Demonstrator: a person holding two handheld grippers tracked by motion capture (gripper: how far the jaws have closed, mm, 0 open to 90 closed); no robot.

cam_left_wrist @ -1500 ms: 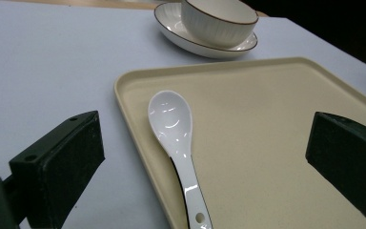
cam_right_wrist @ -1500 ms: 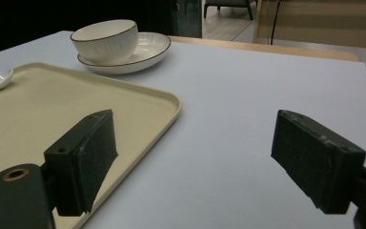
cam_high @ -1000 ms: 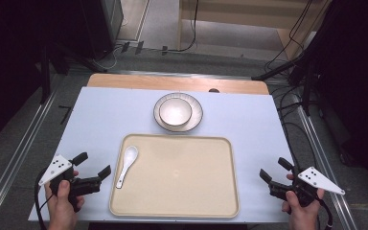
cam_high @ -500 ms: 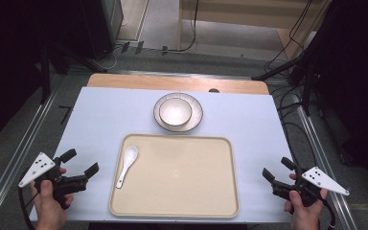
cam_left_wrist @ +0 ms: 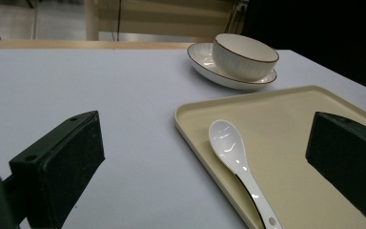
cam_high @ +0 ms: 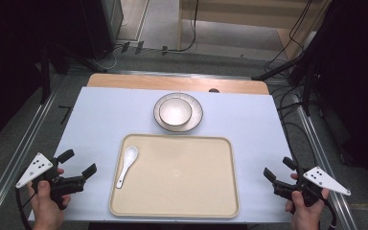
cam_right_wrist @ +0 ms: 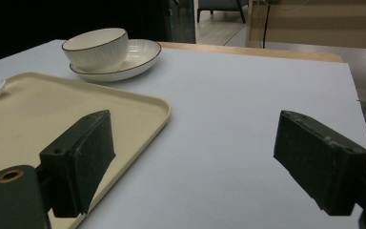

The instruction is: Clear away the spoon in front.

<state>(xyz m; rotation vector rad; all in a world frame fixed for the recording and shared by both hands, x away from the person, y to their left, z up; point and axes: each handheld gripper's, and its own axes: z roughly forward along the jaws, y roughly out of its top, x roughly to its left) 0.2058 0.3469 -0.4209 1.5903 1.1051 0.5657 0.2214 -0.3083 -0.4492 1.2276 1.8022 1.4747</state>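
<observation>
A cream tray (cam_high: 191, 191) lies at the table's near middle, and a white spoon (cam_high: 127, 164) rests on its left part. Behind the tray a white bowl (cam_high: 175, 111) sits in a white plate (cam_high: 195, 117). My left gripper (cam_high: 80, 164) is held open over the table's left front corner, left of the tray, with nothing between its jaws. My right gripper (cam_high: 279, 170) is open at the right front corner, also holding nothing. The left gripper view shows the spoon (cam_left_wrist: 233, 152), the tray (cam_left_wrist: 286, 119) and the bowl (cam_left_wrist: 243, 55). The right gripper view shows the tray (cam_right_wrist: 33, 119) and bowl (cam_right_wrist: 97, 47).
The table has a pale blue cover (cam_high: 105, 120) with a wooden strip (cam_high: 124, 80) at the far edge. Cables (cam_high: 292, 96) and dark stands lie on the floor around it. Metal rails (cam_high: 24, 143) run along both sides.
My left gripper has drawn back left and toward the table's near corner. My right gripper has shifted slightly right and nearer. Both stay open.
</observation>
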